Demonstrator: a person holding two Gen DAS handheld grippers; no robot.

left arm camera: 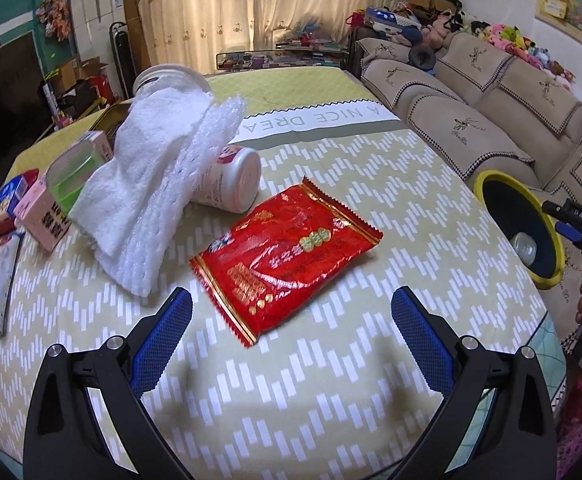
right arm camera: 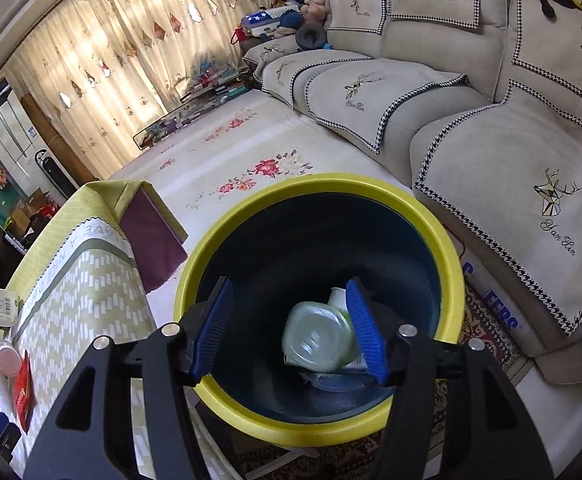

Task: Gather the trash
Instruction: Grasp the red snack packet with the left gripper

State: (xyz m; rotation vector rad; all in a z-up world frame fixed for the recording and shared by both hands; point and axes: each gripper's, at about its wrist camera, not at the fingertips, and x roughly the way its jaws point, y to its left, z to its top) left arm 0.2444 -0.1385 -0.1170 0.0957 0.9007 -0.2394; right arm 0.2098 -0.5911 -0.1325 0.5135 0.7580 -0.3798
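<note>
**Both grippers open: one over the table, one over the bin**

The left gripper hovers above the table covered in a yellow-green zigzag-patterned cloth, its blue-padded fingers spread wide with nothing between them. Just ahead of the fingertips, centred between them, lies a flat red foil snack packet with gold edging. Ahead and to the left of the tool, a white foam packing sheet drapes over a white cylindrical plastic bottle lying on its side. Further left sit a pink carton with a green-lidded clear container and small blue-and-white boxes.

The right gripper is held over a round bin with a yellow rim and dark blue inside, fingers apart and empty. Straight below, between the fingers, a clear plastic bottle with a green label rests at the bin's bottom, blurred. To the right of the bin stands a beige sofa with deer-embroidered covers; to the left is the table's edge.
</note>
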